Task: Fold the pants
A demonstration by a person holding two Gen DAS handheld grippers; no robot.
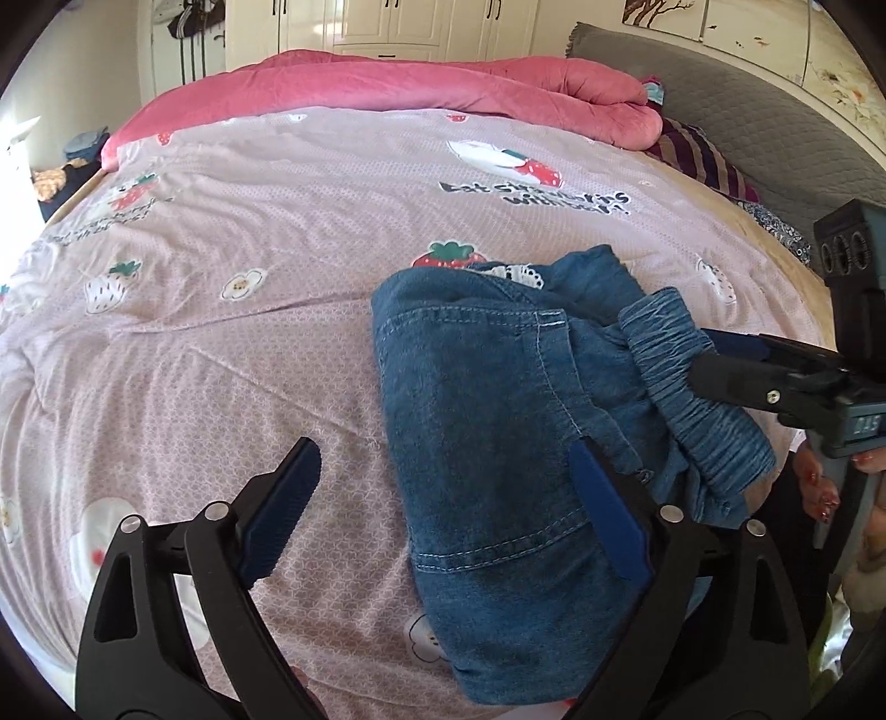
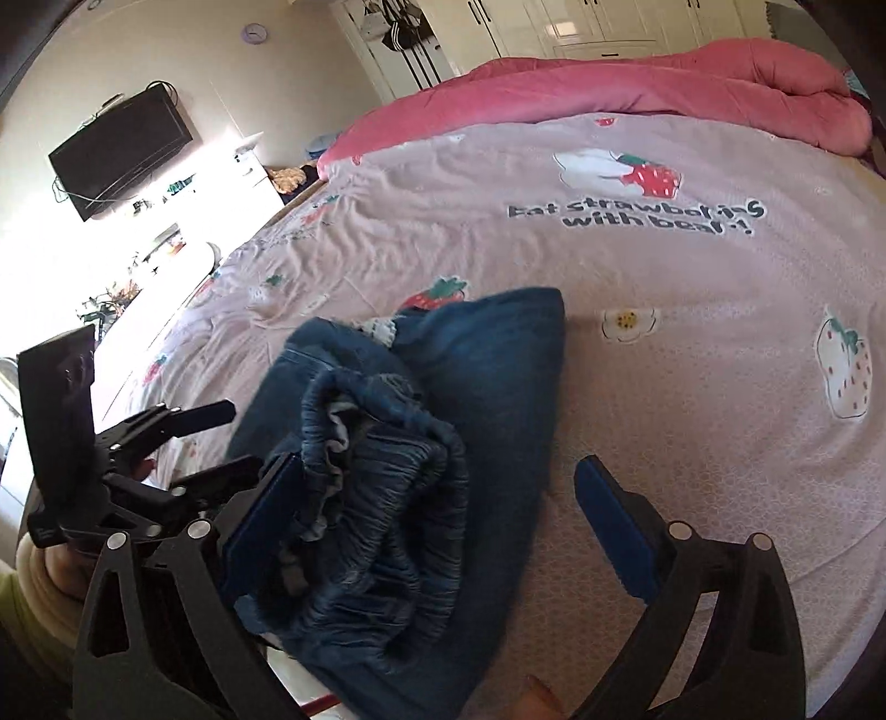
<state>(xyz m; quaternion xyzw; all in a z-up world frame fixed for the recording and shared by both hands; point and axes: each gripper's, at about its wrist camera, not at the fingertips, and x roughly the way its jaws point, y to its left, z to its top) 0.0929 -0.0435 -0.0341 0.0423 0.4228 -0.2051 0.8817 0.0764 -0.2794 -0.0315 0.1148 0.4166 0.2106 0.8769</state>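
Blue denim pants lie folded in a compact bundle on the pink strawberry bedsheet, the gathered elastic waistband on top at the near side. My left gripper is open; its right finger rests against the bundle's right part and its left finger lies on the sheet. My right gripper is open around the waistband, with the left finger against the cloth. In the left wrist view the right gripper shows at the right edge, its fingers at the waistband.
A rolled pink duvet lies across the far side of the bed. A striped pillow and grey headboard are at far right. A wall TV and white furniture stand to the left, white wardrobes behind.
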